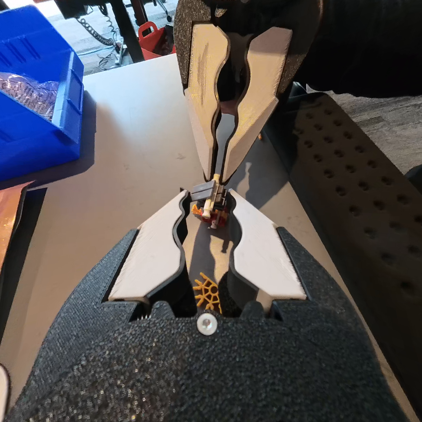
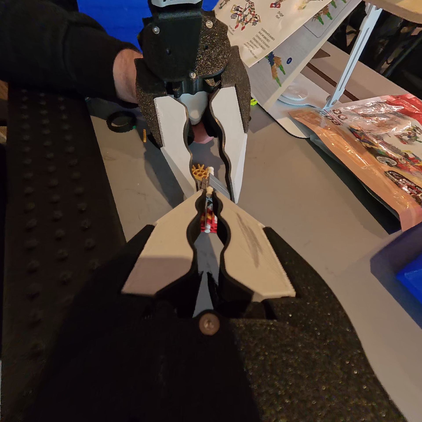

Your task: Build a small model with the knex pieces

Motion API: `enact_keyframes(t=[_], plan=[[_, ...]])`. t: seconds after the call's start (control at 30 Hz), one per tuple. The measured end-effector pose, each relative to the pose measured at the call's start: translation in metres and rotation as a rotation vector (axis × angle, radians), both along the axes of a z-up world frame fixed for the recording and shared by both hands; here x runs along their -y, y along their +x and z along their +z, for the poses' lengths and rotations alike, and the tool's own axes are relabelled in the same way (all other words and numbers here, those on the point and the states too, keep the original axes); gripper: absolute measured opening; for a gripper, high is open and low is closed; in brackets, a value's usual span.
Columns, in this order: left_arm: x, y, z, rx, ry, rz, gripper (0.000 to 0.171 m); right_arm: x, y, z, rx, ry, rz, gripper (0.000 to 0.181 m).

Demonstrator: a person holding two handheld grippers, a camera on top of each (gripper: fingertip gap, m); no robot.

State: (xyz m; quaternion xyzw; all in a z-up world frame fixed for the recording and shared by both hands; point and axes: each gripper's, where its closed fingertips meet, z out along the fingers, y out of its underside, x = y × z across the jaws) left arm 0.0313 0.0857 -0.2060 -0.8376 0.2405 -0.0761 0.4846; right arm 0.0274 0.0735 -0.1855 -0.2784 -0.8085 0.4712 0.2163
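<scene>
Plastic toy pieces (image 1: pixel 211 203) made one small clump – grey, white, red and yellow parts stuck together – and it sat between the two tongs, low over the grey table (image 1: pixel 137 127). The right gripper (image 2: pixel 207 194) was pinched almost closed on the clump's white and red end. The left gripper (image 1: pixel 209 196) had its tips a little apart at both sides of the grey part, and I could not tell for sure if it squeezed it or only touched it. A yellow snowflake-shaped piece (image 1: pixel 209 294) lay on the table under the left tongs. Farther out were a black mat with holes (image 1: pixel 356 182), a blue bin (image 1: pixel 38 109) and a shiny toy bag (image 2: pixel 374 146). The clump looked tiny and bumpy, so I thought it could slip – a hard squeeze or a twist from one side might pop a piece off, and a small piece could roll off the table edge or land in the mat's holes.
</scene>
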Motion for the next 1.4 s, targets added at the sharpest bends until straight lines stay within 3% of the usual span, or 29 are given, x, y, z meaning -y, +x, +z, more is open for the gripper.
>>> enact_keyframes(t=[0.07,0.3,0.47,0.57,0.7,1.27,1.4], plan=[[-0.001,-0.001,0.0,-0.048,0.016,0.015,0.028,0.0,0.0,0.0,-0.004,-0.01,-0.002,0.004],[0.0,0.003,0.0,-0.005,0.049,0.019,0.027,-0.002,0.005,-0.003,0.013,-0.059,0.006,0.003],[-0.001,0.005,0.013,-0.074,0.112,0.035,0.036,0.0,0.009,-0.002,0.046,-0.093,0.048,0.003],[0.003,0.014,0.013,-0.135,0.107,-0.016,0.019,0.005,0.009,-0.002,0.057,-0.092,0.084,0.003],[0.005,0.013,0.011,-0.174,0.101,-0.026,0.017,0.007,0.008,-0.002,0.055,-0.103,0.107,0.003],[0.006,0.015,0.011,-0.185,0.12,-0.01,0.015,0.004,0.013,-0.002,0.02,-0.102,0.114,0.003],[0.011,0.018,0.011,-0.161,0.093,-0.031,0.023,0.007,0.014,-0.002,0.035,-0.111,0.131,0.003]])
